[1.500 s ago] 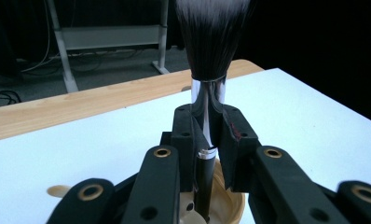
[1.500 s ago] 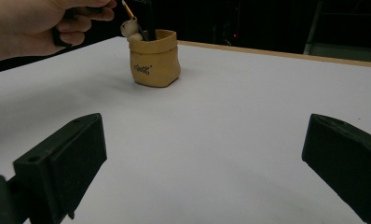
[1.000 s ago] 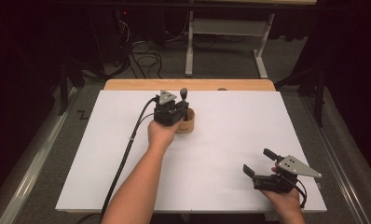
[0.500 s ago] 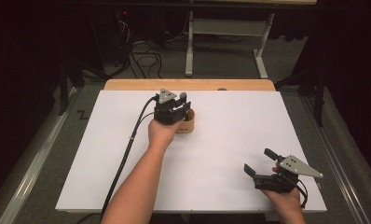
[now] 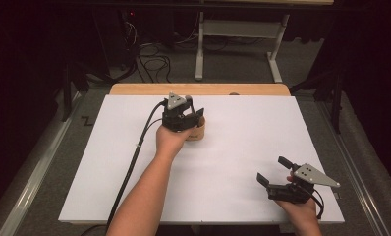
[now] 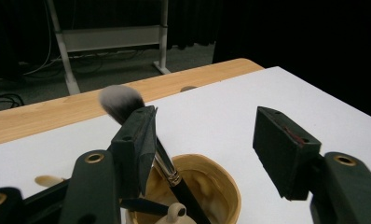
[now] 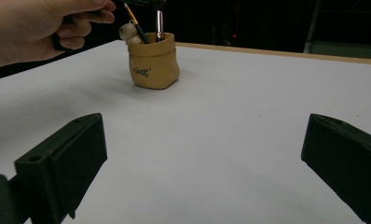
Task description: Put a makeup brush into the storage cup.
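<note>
Left tongs (image 5: 189,114) over the pot (image 5: 197,131), toward the far middle of the white surface (image 5: 242,142). Jaws wide apart in the left gripper view, nothing gripped between them. Brush (image 6: 141,135) standing tilted in the pot (image 6: 221,186), black handle and silver ferrule rising past the inner face of the left-hand jaw, pale bristle tip blurred above it; touching that jaw or just beside it, cannot tell. A small cream knob (image 6: 176,212) and a thin dark stick at the pot's near rim. Pot tan, sack-shaped, with dark lettering on the front in the right gripper view (image 7: 153,60), upright on the surface, the left hand (image 7: 44,28) above and beside it.

Right tongs (image 5: 274,171) low at the near right corner of the surface, held in the right hand (image 5: 296,209), well apart from the pot. Jaws spread wide, empty, bare white surface between them in the right gripper view.
</note>
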{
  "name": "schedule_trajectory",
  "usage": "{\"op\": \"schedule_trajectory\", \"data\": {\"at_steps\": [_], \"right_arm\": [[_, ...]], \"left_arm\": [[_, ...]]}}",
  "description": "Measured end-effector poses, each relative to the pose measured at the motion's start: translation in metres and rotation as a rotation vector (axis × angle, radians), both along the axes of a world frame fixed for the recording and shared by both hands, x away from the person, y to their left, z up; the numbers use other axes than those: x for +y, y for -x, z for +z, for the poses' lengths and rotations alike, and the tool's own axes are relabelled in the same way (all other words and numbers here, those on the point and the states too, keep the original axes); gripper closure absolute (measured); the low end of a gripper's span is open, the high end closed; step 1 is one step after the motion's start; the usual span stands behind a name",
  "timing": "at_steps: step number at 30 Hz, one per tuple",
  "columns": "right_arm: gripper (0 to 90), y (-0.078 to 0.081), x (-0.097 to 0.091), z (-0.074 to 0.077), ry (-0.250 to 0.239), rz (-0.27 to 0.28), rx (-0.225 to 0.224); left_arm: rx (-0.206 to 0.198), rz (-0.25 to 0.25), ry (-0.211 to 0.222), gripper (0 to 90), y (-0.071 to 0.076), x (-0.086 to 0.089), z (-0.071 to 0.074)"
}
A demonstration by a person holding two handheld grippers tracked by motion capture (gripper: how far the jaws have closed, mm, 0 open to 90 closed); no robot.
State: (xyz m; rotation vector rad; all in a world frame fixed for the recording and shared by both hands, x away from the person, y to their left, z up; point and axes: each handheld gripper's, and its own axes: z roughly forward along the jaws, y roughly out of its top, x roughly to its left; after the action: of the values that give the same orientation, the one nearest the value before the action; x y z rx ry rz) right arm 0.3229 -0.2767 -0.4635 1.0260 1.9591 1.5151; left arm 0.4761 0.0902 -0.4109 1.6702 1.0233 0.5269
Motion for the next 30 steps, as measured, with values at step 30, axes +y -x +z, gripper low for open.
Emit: {"op": "schedule_trajectory", "data": {"at_steps": [30], "right_arm": [[1.0,0.001,0.003,0.000,0.007,-0.003,-0.005]], "left_arm": [[-0.014,-0.042,-0.014,26.6,0.013,-0.002,0.006]]}}
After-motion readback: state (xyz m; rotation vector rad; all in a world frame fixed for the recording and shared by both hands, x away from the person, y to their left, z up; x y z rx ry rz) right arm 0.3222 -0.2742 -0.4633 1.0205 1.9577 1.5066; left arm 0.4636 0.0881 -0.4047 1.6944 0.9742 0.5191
